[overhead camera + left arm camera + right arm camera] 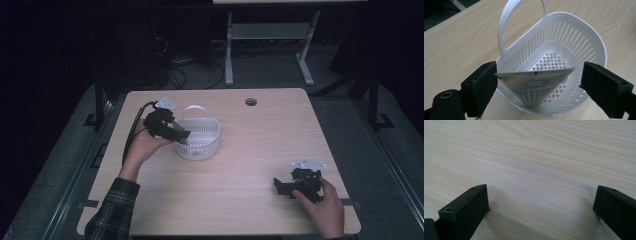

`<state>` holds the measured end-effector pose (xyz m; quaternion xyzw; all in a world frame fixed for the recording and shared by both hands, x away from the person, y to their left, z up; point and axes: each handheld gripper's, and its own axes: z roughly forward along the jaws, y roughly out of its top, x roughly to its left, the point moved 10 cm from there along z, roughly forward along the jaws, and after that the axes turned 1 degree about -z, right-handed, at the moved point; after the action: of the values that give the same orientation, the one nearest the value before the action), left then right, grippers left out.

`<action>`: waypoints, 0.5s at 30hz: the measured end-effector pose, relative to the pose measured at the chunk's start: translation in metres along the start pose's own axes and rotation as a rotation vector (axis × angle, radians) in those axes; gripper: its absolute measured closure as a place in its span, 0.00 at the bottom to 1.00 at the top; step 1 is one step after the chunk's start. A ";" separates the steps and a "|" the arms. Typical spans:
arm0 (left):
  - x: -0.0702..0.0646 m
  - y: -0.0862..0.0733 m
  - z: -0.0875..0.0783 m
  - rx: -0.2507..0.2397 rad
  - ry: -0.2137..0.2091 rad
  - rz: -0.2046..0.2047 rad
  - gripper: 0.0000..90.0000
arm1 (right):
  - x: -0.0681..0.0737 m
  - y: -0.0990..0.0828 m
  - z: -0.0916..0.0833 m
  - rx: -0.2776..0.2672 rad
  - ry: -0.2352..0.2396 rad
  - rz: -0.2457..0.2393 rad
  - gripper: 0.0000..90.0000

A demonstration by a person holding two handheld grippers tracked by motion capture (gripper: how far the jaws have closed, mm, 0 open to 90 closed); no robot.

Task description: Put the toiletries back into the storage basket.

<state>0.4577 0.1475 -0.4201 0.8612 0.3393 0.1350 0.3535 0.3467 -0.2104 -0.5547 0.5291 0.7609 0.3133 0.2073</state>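
A white slotted basket (pixel 198 140) (pixel 596 42) with an upright handle stands on the left part of the wooden table (pixel 260 150). A flattened metal cone strainer (pixel 536 85) with perforated sides leans inside it, its top edge at the near rim. My left gripper (pixel 181 136) (pixel 539 68) is at the basket's left rim, open, one jaw on each side of the strainer. The strainer's left end touches the left pad, and a gap separates its right end from the right pad. My right gripper (pixel 276 184) (pixel 541 192) rests low over the table's near right corner, open, with bare wood between its jaws.
A round cable hole (pixel 251 102) sits near the table's far edge. Beyond the table stands a white desk frame (pixel 270 45) on a dark floor with cables. The person's left sleeve (pixel 112 212) is plaid.
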 end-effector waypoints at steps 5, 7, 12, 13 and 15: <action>0.002 -0.003 -0.010 -0.012 0.008 0.000 0.15 | 0.000 0.000 0.000 0.000 0.000 0.000 0.00; 0.003 -0.005 -0.013 -0.012 0.012 0.002 0.15 | 0.000 0.000 0.000 0.000 0.000 0.000 0.00; 0.006 -0.009 -0.022 -0.016 0.017 -0.002 0.15 | 0.000 0.000 0.000 0.000 0.000 0.000 0.00; 0.006 -0.011 -0.025 -0.020 0.022 -0.003 0.15 | 0.000 0.000 0.000 0.000 0.000 0.000 0.00; 0.006 -0.014 -0.029 -0.021 0.025 -0.003 0.15 | 0.000 0.000 0.000 0.000 0.000 0.000 0.00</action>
<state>0.4419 0.1738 -0.4091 0.8553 0.3436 0.1488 0.3583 0.3467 -0.2105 -0.5547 0.5290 0.7610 0.3132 0.2074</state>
